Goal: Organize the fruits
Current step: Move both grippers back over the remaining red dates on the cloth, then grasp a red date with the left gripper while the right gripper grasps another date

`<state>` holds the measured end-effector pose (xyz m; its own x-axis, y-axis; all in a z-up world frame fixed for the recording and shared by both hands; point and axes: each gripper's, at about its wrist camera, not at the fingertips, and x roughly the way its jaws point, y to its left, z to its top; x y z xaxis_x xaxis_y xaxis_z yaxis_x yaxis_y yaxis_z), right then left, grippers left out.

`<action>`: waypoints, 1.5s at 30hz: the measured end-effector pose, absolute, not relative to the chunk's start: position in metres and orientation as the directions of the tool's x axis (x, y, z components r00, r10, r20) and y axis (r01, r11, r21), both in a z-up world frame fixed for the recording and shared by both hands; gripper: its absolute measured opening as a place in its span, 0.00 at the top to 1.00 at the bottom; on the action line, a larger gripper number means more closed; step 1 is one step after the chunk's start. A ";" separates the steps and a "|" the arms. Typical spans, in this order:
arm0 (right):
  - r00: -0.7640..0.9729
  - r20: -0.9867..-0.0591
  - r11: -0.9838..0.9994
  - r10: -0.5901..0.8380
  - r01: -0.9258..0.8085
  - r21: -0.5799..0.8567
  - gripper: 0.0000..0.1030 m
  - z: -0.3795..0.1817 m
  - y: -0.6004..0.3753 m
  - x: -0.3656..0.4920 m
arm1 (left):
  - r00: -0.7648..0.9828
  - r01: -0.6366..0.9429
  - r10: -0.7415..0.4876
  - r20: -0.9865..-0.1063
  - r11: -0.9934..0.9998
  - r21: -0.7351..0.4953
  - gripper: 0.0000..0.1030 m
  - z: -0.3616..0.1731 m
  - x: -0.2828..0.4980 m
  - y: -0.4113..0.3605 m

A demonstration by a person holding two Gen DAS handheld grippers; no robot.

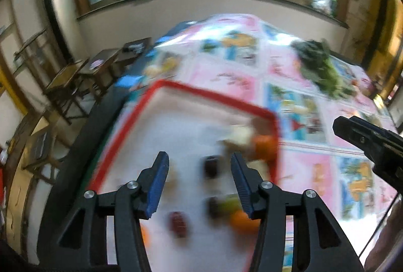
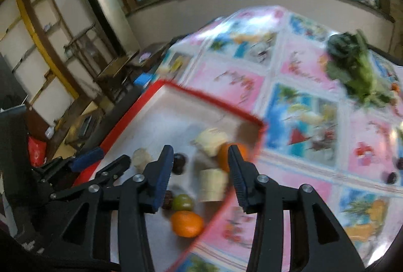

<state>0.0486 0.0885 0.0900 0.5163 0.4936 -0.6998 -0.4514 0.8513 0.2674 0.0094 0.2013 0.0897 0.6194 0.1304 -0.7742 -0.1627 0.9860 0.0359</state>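
**Both claws empty above a tray already holding fruit**

Left gripper (image 1: pixel 199 166): fingers apart, nothing clamped, hanging over the white floor of the red-rimmed tray (image 1: pixel 214 93). Seen through the gap, a dark plum-like fruit (image 1: pixel 211 166), blurred. Right gripper (image 2: pixel 201 158): fingers likewise apart and empty, raised above the tray's near right corner. Below and between its fingers, a pale cut cylinder, perhaps a banana piece (image 2: pixel 213 185), and just behind it an orange (image 2: pixel 231 155) touching a cream-coloured lump (image 2: pixel 211 141).

Further out inside the tray: a green fruit (image 2: pixel 183 202) beside a second orange (image 2: pixel 187 223), a dark fruit (image 2: pixel 180 162), and a pale round piece (image 2: pixel 141 157) near the left rim. Nearly all fruit crowded toward the right side; left half bare.

Beyond the tray, on the patterned pink tablecloth (image 2: pixel 302 171): a bunch of leafy greens (image 2: pixel 357 73) well apart from the tray, and two small dark fruits (image 2: pixel 393 177) near the right edge, apparently not yet gathered.

Risks from here, judged only from the layout:
- Heavy blur in both views, so a reach begun now likely to land off target
- Round oranges packed near the corner, easily nudged over the low rim by a descending finger
- Grippers close together over the same corner, so a clash possible
- Small dark fruits round, prone to squirting out of a pinch
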 end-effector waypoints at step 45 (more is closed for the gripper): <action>0.521 -0.808 0.960 0.275 -0.195 0.201 0.74 0.013 -0.192 0.137 | 0.460 0.301 -0.232 -0.857 0.949 -0.095 0.50 0.025 0.089 -0.056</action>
<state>0.1371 -0.1925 0.0125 0.5213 0.2749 -0.8079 -0.1954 0.9600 0.2006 0.0890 -0.0564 0.0249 0.4603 -0.2318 -0.8570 0.3011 0.9489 -0.0950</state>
